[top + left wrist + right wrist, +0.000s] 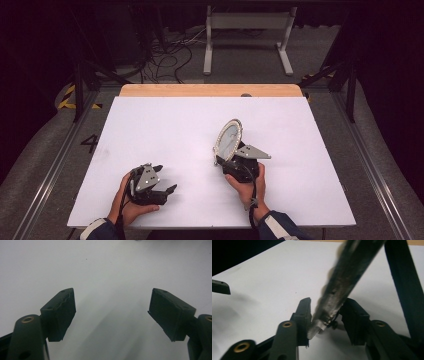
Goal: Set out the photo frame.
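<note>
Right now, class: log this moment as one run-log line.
left claw: open, empty, low over white table | right claw: shut on edge of oval silver-framed mirror, held upright

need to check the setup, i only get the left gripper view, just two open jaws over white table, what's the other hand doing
Observer: The right gripper holds an oval mirror by its lower edge, standing on edge.
Operator: is it pinched properly
Observer: In the right gripper view the mirror's edge sits between both pads, which have just been closing on it.
Operator: where's my gripper relative to it
Observer: The left gripper rests near the table's front edge, apart from the mirror, to its left in the high view.
</note>
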